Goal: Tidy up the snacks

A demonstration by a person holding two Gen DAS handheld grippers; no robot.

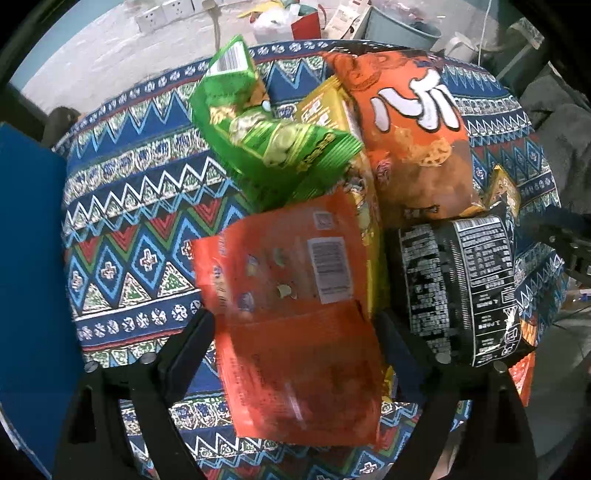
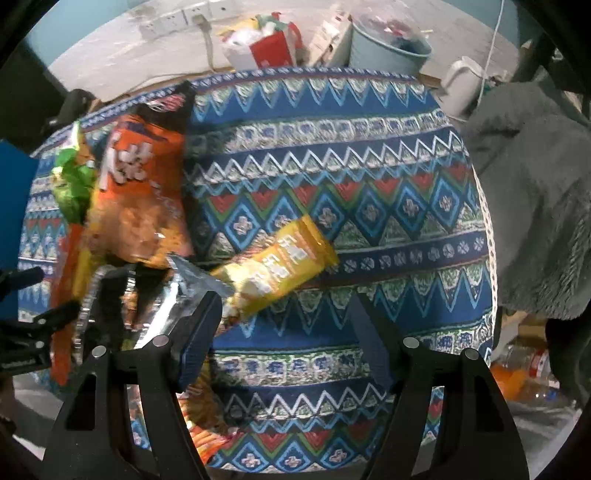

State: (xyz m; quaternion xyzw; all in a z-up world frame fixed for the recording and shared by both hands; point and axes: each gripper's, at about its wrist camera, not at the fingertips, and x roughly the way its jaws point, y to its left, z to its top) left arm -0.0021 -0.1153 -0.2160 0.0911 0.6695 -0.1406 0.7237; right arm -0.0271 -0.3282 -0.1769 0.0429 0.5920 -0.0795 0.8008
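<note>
In the left wrist view my left gripper (image 1: 295,332) stands wide open around an orange snack bag (image 1: 291,321) lying back side up between its fingers. Behind it lie a green bag (image 1: 266,136), a large orange chip bag (image 1: 410,129), a yellow pack (image 1: 325,107) under them and a black bag (image 1: 458,288) on the right. In the right wrist view my right gripper (image 2: 286,321) is open and empty over the cloth. A yellow snack pack (image 2: 280,262) lies just ahead of its left finger. The orange chip bag (image 2: 140,184) and green bag (image 2: 72,181) lie further left.
A round table carries a patterned blue cloth (image 2: 351,177). A blue box (image 1: 29,266) stands at the left edge. A grey fleece (image 2: 535,192) hangs at the right. On the floor behind are a light blue bucket (image 2: 384,48), a red bag (image 2: 273,51) and power strips (image 2: 173,18).
</note>
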